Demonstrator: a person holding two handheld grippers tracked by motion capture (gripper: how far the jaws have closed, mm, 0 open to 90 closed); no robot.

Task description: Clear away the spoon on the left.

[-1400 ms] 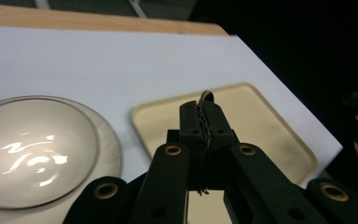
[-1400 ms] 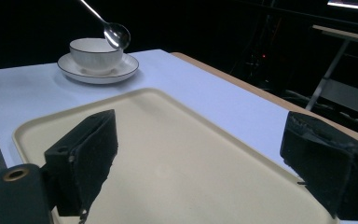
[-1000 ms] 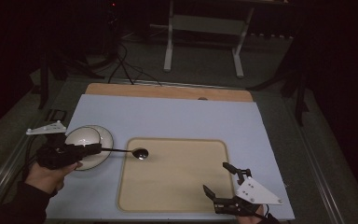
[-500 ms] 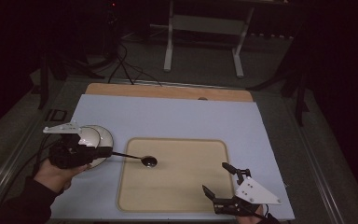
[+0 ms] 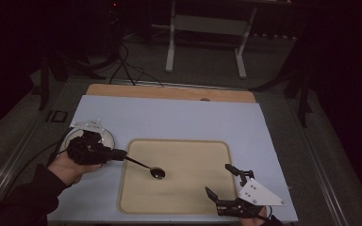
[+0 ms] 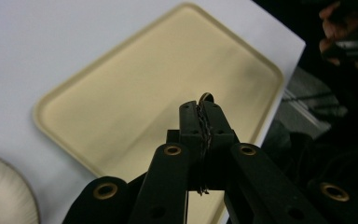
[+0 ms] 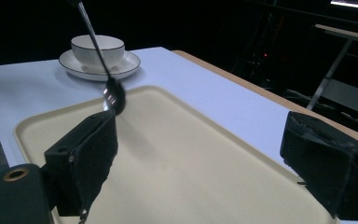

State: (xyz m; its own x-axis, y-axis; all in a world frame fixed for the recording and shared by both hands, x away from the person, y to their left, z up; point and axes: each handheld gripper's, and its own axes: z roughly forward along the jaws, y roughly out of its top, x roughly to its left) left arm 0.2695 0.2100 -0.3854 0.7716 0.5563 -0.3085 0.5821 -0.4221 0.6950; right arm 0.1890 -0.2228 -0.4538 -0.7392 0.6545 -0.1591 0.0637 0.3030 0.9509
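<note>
My left gripper (image 5: 118, 154) is shut on the handle of a dark metal spoon (image 5: 147, 167), whose bowl hangs over the left part of the beige tray (image 5: 179, 197). In the left gripper view the closed jaws of that gripper (image 6: 204, 122) pinch the thin handle above the tray (image 6: 121, 93). The spoon (image 7: 107, 84) points down over the tray (image 7: 205, 177) in the right gripper view. My right gripper (image 5: 222, 183) stands open at the tray's near right corner, with nothing between its pads (image 7: 93, 149).
A white cup (image 7: 98, 49) sits on a saucer (image 7: 81, 65) on the pale blue table top (image 5: 169, 117), left of the tray; the saucer (image 5: 107, 138) lies partly under my left hand. A wooden strip (image 5: 169, 92) runs along the far edge.
My left gripper has carried the spoon to the right, from beside the saucer to over the tray's left part. The right gripper has stayed put.
</note>
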